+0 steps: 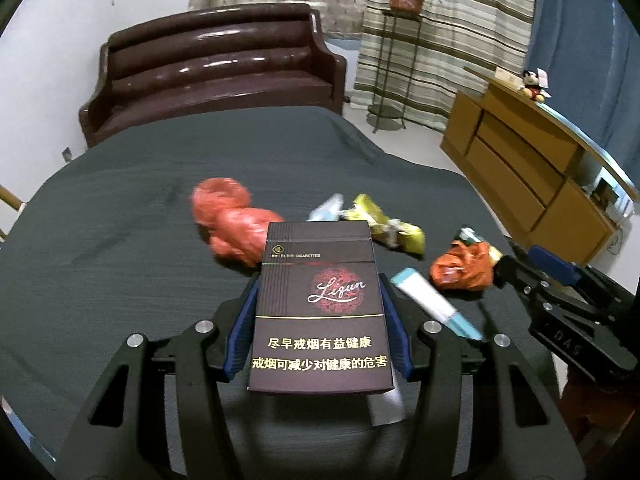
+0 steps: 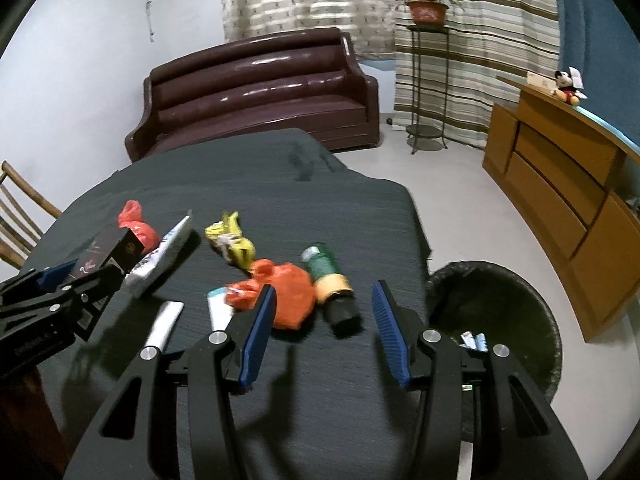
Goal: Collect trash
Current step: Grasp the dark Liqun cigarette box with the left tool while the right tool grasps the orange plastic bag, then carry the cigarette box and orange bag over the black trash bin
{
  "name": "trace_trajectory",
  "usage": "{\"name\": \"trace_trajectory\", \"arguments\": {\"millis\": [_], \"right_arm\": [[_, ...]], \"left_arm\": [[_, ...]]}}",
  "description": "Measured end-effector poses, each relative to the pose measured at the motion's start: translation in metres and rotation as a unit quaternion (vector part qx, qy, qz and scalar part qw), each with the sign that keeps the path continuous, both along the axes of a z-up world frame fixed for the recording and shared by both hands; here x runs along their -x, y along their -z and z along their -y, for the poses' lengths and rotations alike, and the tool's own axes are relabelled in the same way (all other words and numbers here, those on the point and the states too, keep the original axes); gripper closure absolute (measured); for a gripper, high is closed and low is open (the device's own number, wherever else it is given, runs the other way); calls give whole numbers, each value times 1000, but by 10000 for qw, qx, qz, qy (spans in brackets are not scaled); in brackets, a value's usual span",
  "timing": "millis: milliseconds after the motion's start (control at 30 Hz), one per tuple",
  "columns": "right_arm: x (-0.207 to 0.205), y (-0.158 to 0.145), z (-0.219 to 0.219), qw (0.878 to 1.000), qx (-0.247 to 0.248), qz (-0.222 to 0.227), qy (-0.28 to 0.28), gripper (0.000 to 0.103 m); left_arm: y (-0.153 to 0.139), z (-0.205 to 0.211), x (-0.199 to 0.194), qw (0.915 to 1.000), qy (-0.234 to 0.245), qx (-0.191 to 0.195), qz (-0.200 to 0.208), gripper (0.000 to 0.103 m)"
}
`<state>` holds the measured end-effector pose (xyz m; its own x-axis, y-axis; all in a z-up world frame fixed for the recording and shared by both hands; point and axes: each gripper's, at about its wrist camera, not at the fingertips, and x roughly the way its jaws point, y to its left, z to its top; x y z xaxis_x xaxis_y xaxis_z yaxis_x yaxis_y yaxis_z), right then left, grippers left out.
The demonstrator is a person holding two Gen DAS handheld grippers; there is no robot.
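- Left gripper [image 1: 319, 312]: blue pads pinch a dark cigarette pack [image 1: 318, 304] by its two long sides; the pack is lifted clear of the dark cloth [image 1: 120, 248], label facing the camera.
- Right gripper [image 2: 323, 332]: fingers spread, nothing between the pads; it hangs over the near right part of the table, just in front of the orange bag [image 2: 286, 300].
- Bin [image 2: 532, 304]: round, dark-lined, on the floor just right of the table edge; a few small wrappers lie inside.
- White and blue tube [image 1: 434, 304]: lying on the cloth just right of the held pack.
- Orange bag, crumpled: near the middle of the right wrist view, touching the green bottle [image 2: 328, 276], which lies on its side with its black end toward the camera.
- Silver strip [image 2: 162, 324] and a pale wrapper [image 2: 218, 306]: flat on the cloth, left of the orange bag.
- Yellow wrapper [image 2: 232, 240]: crumpled, behind the orange bag.
- White packet [image 2: 164, 256]: tilted, beside the left gripper.
- Red bag [image 1: 228, 220]: knotted, farther back on the left.
- Sofa [image 2: 256, 88]: dark brown, glossy, beyond the table.
- Plant stand [image 2: 428, 88]: thin metal frame bearing a potted plant [image 2: 426, 4], before striped curtains [image 2: 500, 40].
- Cabinet [image 2: 560, 184]: wooden, at right; a plush toy [image 2: 566, 86] sits on top.
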<state>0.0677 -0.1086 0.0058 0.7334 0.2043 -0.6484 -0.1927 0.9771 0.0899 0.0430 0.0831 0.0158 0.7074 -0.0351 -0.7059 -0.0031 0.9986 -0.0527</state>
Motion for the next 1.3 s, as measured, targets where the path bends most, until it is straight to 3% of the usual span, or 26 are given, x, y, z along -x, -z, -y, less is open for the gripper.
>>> {"name": "trace_trajectory", "arguments": {"millis": [200,467,833,1300], "right_arm": [[-7,3,-21,9998,86,-44,-190,53],[-19,10,-33,9990,235,-248,-297,53],[-20,8,-40,9985,406,-246,-289,53],[-8,4,-48,9984,504,25,-243,64]], "left_arm": [[0,-29,4,9991,-329,-229,105,49],[8,-58,0,9986,-523,-126,7,49],[15,-66,2,9983,-579,-36,8,49],[17,-69,4,9983,-583,7,9,49]]}}
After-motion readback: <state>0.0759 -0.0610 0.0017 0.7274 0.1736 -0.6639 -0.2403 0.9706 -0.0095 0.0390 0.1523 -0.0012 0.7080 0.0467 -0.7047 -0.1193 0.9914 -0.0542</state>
